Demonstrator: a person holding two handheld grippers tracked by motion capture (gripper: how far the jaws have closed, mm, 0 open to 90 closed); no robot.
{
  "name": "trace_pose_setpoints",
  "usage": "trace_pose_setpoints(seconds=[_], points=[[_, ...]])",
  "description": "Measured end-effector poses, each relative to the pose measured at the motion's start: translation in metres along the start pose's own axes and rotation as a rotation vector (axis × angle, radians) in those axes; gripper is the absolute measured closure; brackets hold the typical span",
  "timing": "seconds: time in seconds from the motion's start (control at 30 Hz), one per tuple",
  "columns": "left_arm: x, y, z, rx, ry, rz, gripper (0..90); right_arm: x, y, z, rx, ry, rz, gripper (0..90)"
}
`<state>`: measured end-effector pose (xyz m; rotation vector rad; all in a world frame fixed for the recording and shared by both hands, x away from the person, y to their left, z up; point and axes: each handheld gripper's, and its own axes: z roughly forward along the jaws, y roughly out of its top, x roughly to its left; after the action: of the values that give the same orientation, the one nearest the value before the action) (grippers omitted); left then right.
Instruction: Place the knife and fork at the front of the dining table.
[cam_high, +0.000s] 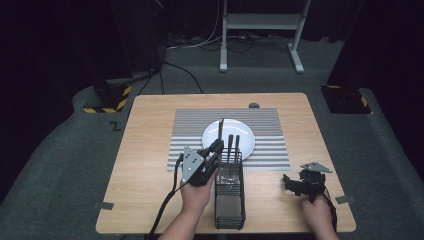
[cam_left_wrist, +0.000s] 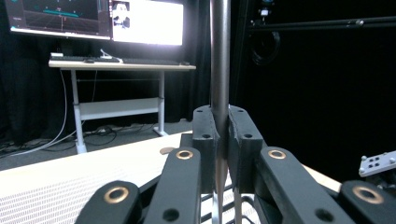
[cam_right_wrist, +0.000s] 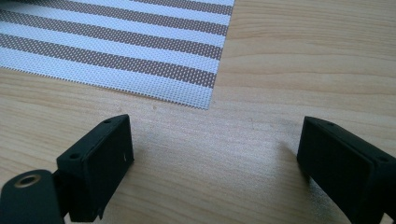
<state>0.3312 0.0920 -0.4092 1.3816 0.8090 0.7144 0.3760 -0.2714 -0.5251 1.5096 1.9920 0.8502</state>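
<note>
Steel-grey, the slim utensil handle (cam_high: 220, 131) rises from the black wire-mesh cutlery caddy (cam_high: 229, 200) in the high view, clamped by the left gripper (cam_high: 216, 148) before the round white plate (cam_high: 229, 137) on the striped placemat (cam_high: 270, 145). Left gripper view — pads pinch the handle (cam_left_wrist: 220, 70) upright: extraction seems under way, and lifting straight clear comes next. Right gripper view — the right gripper (cam_right_wrist: 215, 154) is spread, empty, over the pale wooden table (cam_right_wrist: 299, 70).

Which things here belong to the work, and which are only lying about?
Belong: left gripper, shut on a utensil handle; mesh caddy; two more handles; plate; striped mat.
Lying about: small dark thing at the table's far edge; tape tabs.
</note>
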Motion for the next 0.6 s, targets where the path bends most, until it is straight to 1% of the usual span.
trace_pose_setpoints(seconds=[0.13, 0.17, 0.2, 0.27, 0.3, 0.4, 0.6], points=[[-0.001, 0.004, -0.002, -0.034, -0.004, 0.003, 82.5, 0.0, 0.0, 0.0, 0.0, 0.0, -0.002, 10.2], [-0.002, 0.007, -0.003, -0.052, -0.007, -0.001, 82.5, 0.0, 0.0, 0.0, 0.0, 0.0, -0.002, 10.2], [-0.002, 0.009, -0.003, -0.059, -0.008, 0.003, 82.5, 0.0, 0.0, 0.0, 0.0, 0.0, -0.002, 10.2], [-0.003, 0.013, -0.004, -0.079, -0.016, -0.002, 82.6, 0.0, 0.0, 0.0, 0.0, 0.0, -0.001, 10.2], [-0.003, 0.015, -0.004, -0.085, -0.017, 0.004, 82.6, 0.0, 0.0, 0.0, 0.0, 0.0, -0.001, 10.2], [-0.005, 0.022, -0.006, -0.11, -0.027, 0.007, 82.5, 0.0, 0.0, 0.0, 0.0, 0.0, 0.0, 10.2], [-0.006, 0.037, -0.013, -0.153, -0.03, 0.016, 82.5, 0.0, 0.0, 0.0, 0.0, 0.0, -0.002, 10.2]])
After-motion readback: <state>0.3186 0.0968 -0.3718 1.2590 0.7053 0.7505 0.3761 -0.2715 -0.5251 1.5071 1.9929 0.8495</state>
